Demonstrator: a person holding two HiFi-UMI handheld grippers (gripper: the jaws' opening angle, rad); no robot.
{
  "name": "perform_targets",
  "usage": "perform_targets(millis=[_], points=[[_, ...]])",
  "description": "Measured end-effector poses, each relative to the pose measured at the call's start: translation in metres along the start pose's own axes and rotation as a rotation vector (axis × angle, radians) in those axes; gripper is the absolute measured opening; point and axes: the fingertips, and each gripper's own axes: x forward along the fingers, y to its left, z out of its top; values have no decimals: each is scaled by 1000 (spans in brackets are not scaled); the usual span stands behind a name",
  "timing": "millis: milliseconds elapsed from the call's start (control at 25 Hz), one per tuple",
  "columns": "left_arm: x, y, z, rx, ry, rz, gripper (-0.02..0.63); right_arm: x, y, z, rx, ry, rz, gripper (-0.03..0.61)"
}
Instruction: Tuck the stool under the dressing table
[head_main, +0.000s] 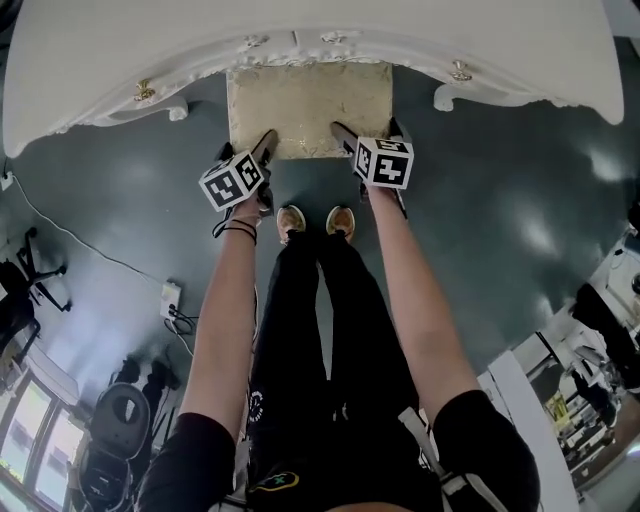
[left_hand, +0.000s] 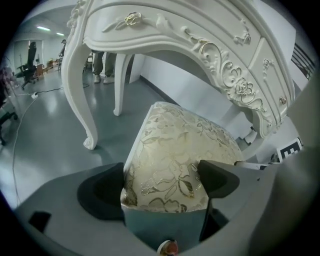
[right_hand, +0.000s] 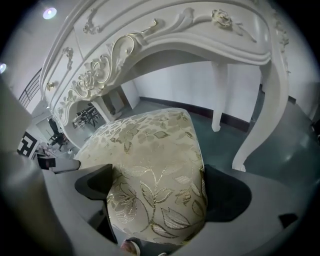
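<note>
The stool (head_main: 308, 105) has a cream cushion with a gold leaf pattern. In the head view its far part lies under the white dressing table (head_main: 120, 60) and its near edge sticks out. My left gripper (head_main: 262, 152) is shut on the near left corner and my right gripper (head_main: 346, 136) on the near right corner. In the left gripper view the stool (left_hand: 180, 142) fills the gap of the left gripper (left_hand: 162, 186), beneath the carved table (left_hand: 210, 47). The right gripper view shows the same: the stool (right_hand: 145, 145) held in the right gripper (right_hand: 160, 192), below the table (right_hand: 150, 35).
The person's shoes (head_main: 315, 220) stand just behind the stool on the dark grey floor. A curved table leg (left_hand: 80, 95) stands left of the stool, another leg (right_hand: 265, 115) to its right. A cable and power strip (head_main: 170, 297) lie at left, near an office chair (head_main: 20, 290).
</note>
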Motion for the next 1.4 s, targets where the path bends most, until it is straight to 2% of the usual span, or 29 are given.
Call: perform_targets(millis=[440, 840, 1000, 1200, 1400], points=[[56, -22, 82, 34, -103, -43, 494, 44, -23, 92, -63, -132, -15, 583], [77, -29, 119, 69, -141, -57, 494, 58, -30, 123, -64, -182, -26, 579], [58, -42, 107, 120, -143, -94, 494, 32, -24, 112, -114, -179, -33, 568], [2, -65, 75, 181, -110, -112, 494, -30, -11, 80, -132, -148, -31, 566], [-79, -104, 80, 275, -162, -158, 494, -109, 28, 98, -202, -199, -8, 563]])
